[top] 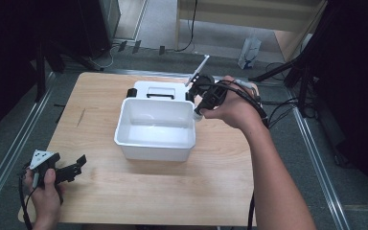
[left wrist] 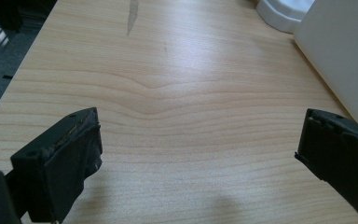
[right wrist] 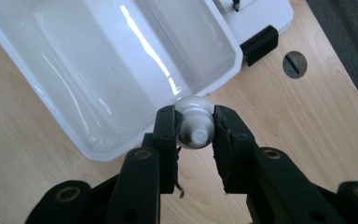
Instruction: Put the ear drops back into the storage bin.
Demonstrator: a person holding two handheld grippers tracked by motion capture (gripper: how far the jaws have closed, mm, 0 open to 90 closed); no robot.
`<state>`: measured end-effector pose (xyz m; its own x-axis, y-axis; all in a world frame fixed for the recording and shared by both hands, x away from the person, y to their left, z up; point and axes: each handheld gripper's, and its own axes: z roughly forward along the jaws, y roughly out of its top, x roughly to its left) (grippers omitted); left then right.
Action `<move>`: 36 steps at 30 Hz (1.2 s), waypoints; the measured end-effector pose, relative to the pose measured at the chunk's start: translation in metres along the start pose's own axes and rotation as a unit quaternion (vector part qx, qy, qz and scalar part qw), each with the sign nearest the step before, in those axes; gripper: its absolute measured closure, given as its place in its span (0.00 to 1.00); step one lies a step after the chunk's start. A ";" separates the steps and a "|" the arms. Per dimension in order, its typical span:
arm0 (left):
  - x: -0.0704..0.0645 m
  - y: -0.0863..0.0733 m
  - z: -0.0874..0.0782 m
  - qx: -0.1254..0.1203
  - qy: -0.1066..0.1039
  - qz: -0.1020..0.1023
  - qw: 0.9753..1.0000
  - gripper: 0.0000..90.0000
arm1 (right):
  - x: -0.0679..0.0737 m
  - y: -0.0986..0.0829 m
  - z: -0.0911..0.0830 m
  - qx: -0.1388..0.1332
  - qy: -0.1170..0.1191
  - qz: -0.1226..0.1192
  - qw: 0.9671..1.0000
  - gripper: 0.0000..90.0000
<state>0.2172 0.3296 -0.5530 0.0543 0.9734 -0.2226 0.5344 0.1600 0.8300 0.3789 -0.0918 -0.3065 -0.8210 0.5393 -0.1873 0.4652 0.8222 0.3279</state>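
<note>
We hold the white tube (right wrist: pixel 195 128) clamped in the right gripper (right wrist: pixel 195 135); the empty bin (right wrist: pixel 98 70) lies just ahead, beyond its jaws. Left gripper (left wrist: pixel 198 144) rests open.

Wooden table (top: pixel 139 191), grey floor (top: pixel 163 28), metal rails (top: pixel 9 153), dark surroundings

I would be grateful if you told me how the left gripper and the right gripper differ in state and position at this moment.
The left gripper is open and holds nothing; the right gripper is shut on a small white tube. The left gripper sits low near the table's near left corner, apart from the white bin; the right gripper is at the bin's right rim. Both are black, two-jawed and hand-held.
</note>
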 end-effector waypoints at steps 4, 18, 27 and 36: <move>0.000 0.000 0.000 0.000 0.000 0.000 1.000 0.01 | 0.004 0.008 0.002 -0.001 0.007 -0.008 1.000 0.80; 0.000 0.000 0.000 0.001 -0.001 0.000 1.000 0.01 | 0.016 0.023 0.022 0.006 0.028 -0.030 0.999 0.80; 0.000 0.000 0.000 0.001 -0.001 0.000 1.000 0.01 | 0.017 0.020 0.037 0.017 0.035 -0.034 0.999 0.80; 0.000 0.000 0.000 0.001 -0.001 0.000 1.000 0.01 | 0.020 0.016 0.053 0.036 0.028 -0.068 0.997 0.80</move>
<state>0.2174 0.3294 -0.5530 0.0568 0.9730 -0.2237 0.5365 0.1593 0.8287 0.3871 -0.0581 -0.3543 -0.8940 0.4132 -0.1732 0.3699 0.8988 0.2352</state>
